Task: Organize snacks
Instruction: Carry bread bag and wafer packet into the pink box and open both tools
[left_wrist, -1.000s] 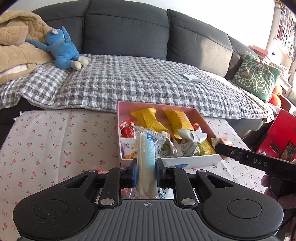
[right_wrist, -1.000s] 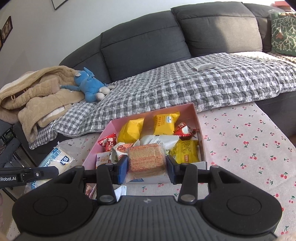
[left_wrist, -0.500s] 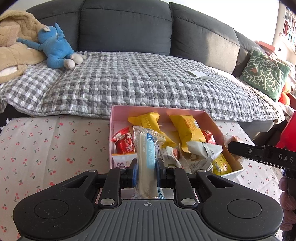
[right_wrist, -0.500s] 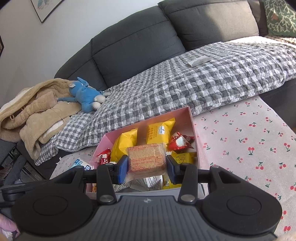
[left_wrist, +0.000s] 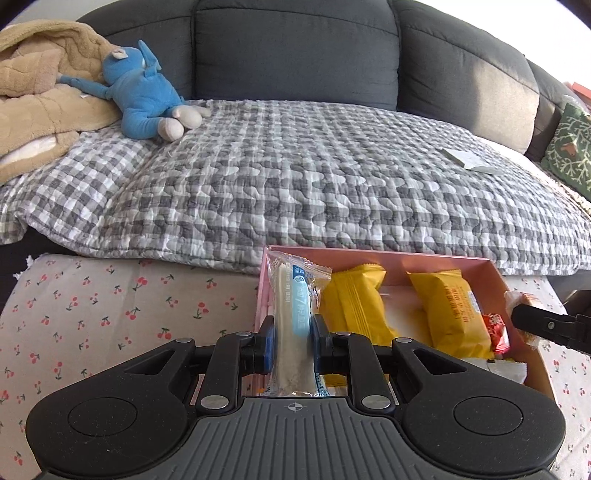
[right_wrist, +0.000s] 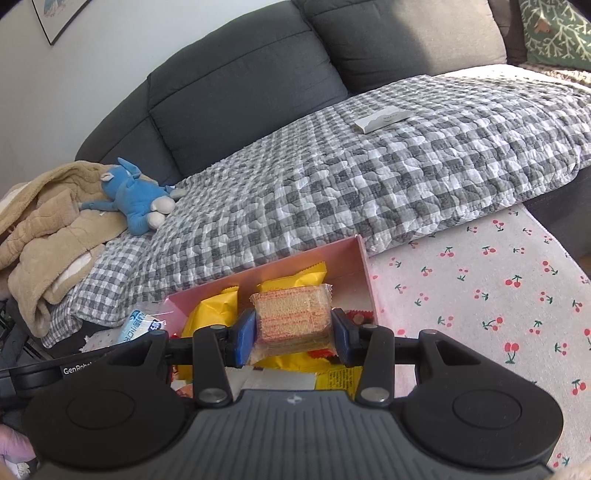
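My left gripper (left_wrist: 292, 339) is shut on a long white snack bar in a clear and blue wrapper (left_wrist: 293, 317), held over the left end of the pink snack box (left_wrist: 495, 273). My right gripper (right_wrist: 293, 332) is shut on a clear-wrapped wafer pack (right_wrist: 291, 314), held over the same pink box (right_wrist: 364, 266). The box holds yellow packets (left_wrist: 443, 310) and small red sweets (left_wrist: 496, 328). The right gripper's finger shows at the right edge of the left wrist view (left_wrist: 546, 325). The left gripper's snack bar shows at the left of the right wrist view (right_wrist: 140, 326).
The box stands on a cherry-print tablecloth (right_wrist: 480, 306) in front of a dark grey sofa (left_wrist: 295, 51) with a checked quilt (left_wrist: 295, 177). A blue plush toy (left_wrist: 144, 92), a tan blanket (left_wrist: 33, 96) and a white packet (right_wrist: 384, 118) lie on the sofa.
Both grippers have moved forward and lower over the pink box, each still holding its snack. The box's front half has dropped out of view below the grippers.
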